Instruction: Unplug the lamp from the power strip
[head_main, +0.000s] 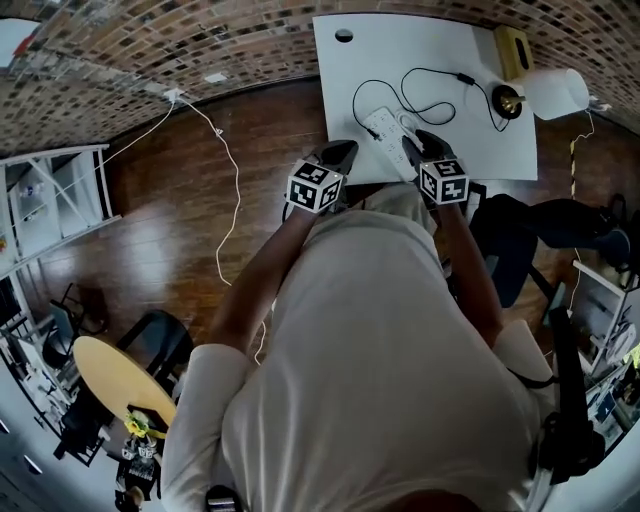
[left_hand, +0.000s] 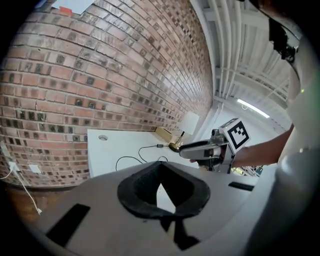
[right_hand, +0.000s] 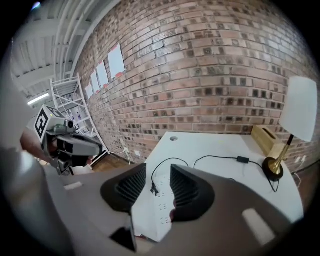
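R tongs (right_hand: 158, 172) released, wide over power strip (right_hand: 160, 210) on tabletop (right_hand: 210, 150), L tongs (left_hand: 160, 166) clenched empty; black plug (right_hand: 153, 189) sits at strip's 11 o'clock edge, lamp (right_hand: 300, 110) at 2 o'clock, can't tell if it's out, so prob. unfinished.

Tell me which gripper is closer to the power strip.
Right. The right gripper hangs open just over the power strip; the left gripper sits shut off to its left.

The head view looks steeply down from above the person onto the white table (head_main: 400, 40) and wooden floor (head_main: 250, 150). Both gripper views sit low near the table's front edge, facing the brick wall (left_hand: 100, 65), and share the tabletop and lamp (right_hand: 300, 110).
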